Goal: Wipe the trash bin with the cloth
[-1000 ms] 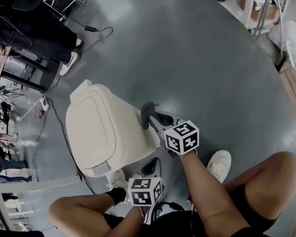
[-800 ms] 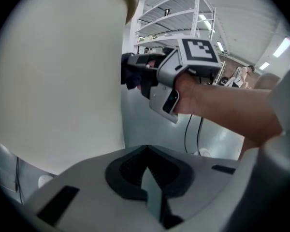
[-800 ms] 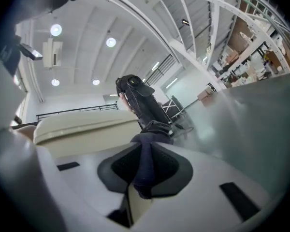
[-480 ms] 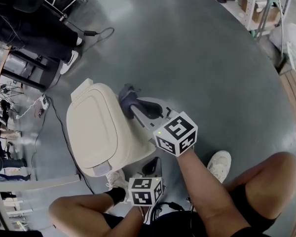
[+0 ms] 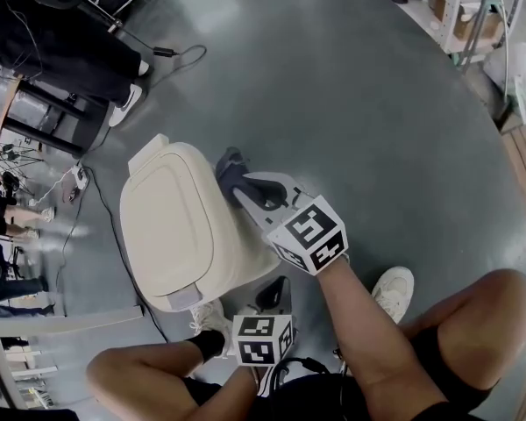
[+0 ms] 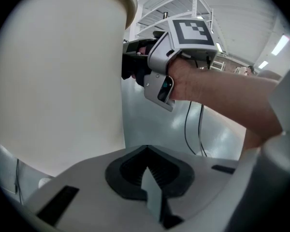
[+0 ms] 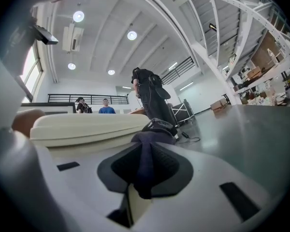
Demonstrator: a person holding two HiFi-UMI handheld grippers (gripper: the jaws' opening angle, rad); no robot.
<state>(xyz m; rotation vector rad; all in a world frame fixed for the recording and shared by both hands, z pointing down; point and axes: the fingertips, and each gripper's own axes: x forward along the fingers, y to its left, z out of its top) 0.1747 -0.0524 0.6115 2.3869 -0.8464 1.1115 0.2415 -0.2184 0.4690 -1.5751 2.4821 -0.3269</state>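
Crumpled dark cloth clamped in right gripper fingers against smooth cream bin; left gripper fingers together.

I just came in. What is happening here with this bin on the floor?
A person works on a cream bin with a gripper in each hand. The right gripper has its fingers shut on a dark cloth and holds it against the bin's top edge, beside the lid. The left gripper sits low beside the bin, fingers shut with nothing between them.
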